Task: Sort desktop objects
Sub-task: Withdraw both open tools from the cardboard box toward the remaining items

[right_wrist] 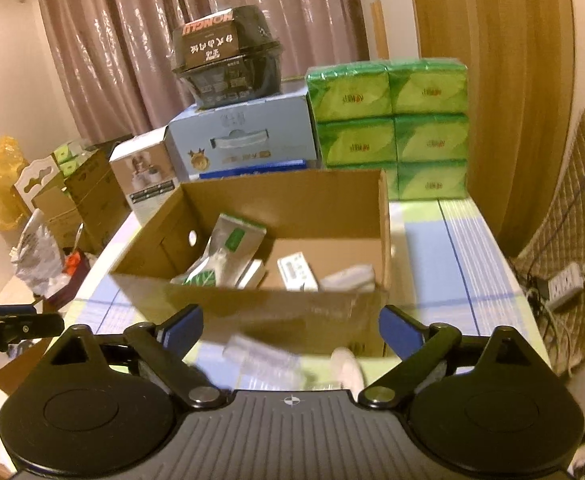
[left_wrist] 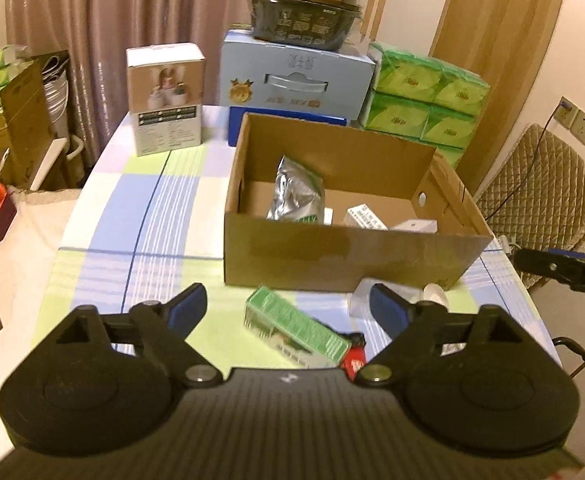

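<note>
The green box (left_wrist: 298, 330) lies flat on the checked tablecloth (left_wrist: 132, 216), just in front of the near wall of the cardboard box (left_wrist: 344, 252), which already holds a silver pouch (left_wrist: 296, 196) and some small white packs. In the left wrist view it sits between and a little beyond the fingertips of my left gripper (left_wrist: 288, 306). Its long axis runs diagonally, from far left to near right, so it is not square to my fingers. Both fingers of this gripper stand wide apart and hold nothing. My right gripper (right_wrist: 292, 330) is also wide open and empty. Before it I see only blurred white things (right_wrist: 268, 356), which I cannot identify. I judge the left hand is nearer to the green box, and I should roll the wrist so the pads meet its long sides. A red item (left_wrist: 354, 360) touches its near end and could be dragged along.
</note>
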### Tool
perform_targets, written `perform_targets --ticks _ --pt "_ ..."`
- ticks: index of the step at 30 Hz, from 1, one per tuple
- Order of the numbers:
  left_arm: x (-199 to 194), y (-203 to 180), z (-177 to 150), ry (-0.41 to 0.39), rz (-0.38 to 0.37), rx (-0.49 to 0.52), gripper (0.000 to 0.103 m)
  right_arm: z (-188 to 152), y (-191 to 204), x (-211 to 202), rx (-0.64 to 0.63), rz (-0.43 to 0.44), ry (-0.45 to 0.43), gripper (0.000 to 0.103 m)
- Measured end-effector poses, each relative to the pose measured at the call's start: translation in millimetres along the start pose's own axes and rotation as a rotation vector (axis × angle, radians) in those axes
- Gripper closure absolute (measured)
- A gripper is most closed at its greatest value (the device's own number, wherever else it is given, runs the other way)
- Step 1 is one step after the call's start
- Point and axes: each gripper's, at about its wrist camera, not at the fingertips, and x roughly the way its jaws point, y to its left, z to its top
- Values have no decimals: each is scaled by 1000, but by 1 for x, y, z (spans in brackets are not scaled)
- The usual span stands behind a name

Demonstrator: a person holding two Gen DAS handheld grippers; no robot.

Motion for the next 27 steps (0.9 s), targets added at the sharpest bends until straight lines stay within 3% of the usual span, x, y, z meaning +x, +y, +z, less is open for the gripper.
perform_targets --ticks 3,9,18,27 --pt "-9 0 -12 4 0 -17 9 -12 4 -11 8 8 13 2" --pt "-25 -11 -32 -9 14 14 1 -35 8 -30 71 25 29 2" --pt "-24 -24 -65 36 -2 -9 1 -77 12 -48 125 10 43 2" --pt "-6 -16 -83 81 25 -32 1 -108 16 -36 125 -7 73 2"
